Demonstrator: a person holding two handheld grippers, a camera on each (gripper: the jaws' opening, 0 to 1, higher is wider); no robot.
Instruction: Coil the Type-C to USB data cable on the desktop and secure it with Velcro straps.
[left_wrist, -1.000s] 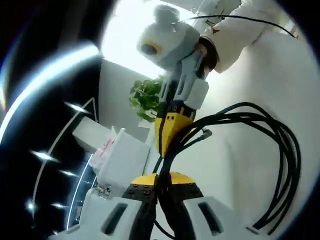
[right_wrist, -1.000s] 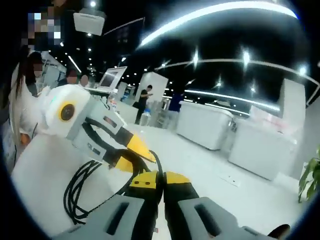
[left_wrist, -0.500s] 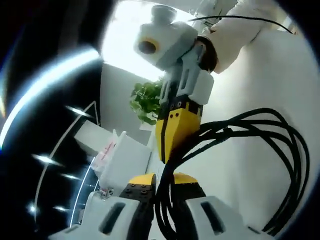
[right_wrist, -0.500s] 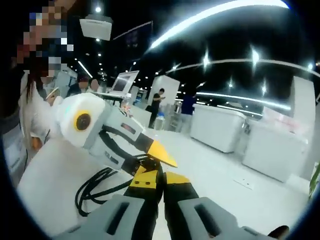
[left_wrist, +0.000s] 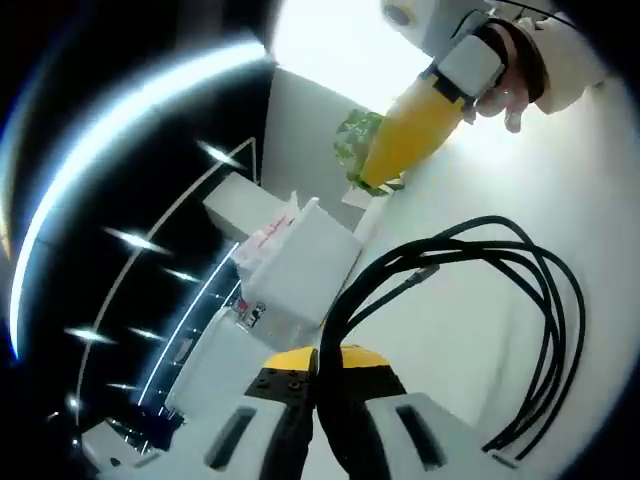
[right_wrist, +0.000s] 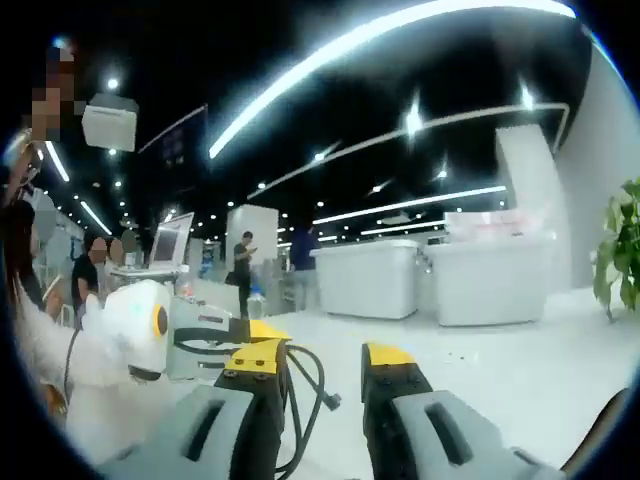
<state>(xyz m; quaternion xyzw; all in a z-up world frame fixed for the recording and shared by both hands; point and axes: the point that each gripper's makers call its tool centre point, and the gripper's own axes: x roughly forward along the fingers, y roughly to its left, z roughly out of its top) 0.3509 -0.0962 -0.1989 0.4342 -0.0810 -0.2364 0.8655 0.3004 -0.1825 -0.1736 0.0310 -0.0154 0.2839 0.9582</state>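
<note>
- Step in hand: coiling. The left gripper (left_wrist: 328, 362), with yellow-tipped grey fingers, is pinching the gathered strands of the thin black data cable (left_wrist: 548, 330); its fingers are closed tight on the bundle.
- From that pinch point, the cable's loops are fanning out over the white bench (left_wrist: 460, 330). One loose end, with a small metal plug (left_wrist: 427, 270), is lying inside the loops, not yet tucked in.
- The right gripper (right_wrist: 325, 365) is holding its fingers wide apart with nothing between them. In the left gripper view it is hovering well beyond the loops, near the green potted plant (left_wrist: 360, 145).
- In the right gripper view, the cable (right_wrist: 305, 400) is hanging just beside the left gripper (right_wrist: 250, 335).
- Judgement: the coil appears largely formed but unsecured; no Velcro strap is identifiable.
- Next move calls for the left fingers keeping the bundle clamped while the free right gripper is fetching a strap to wrap around the strands beside the pinch point.
</note>
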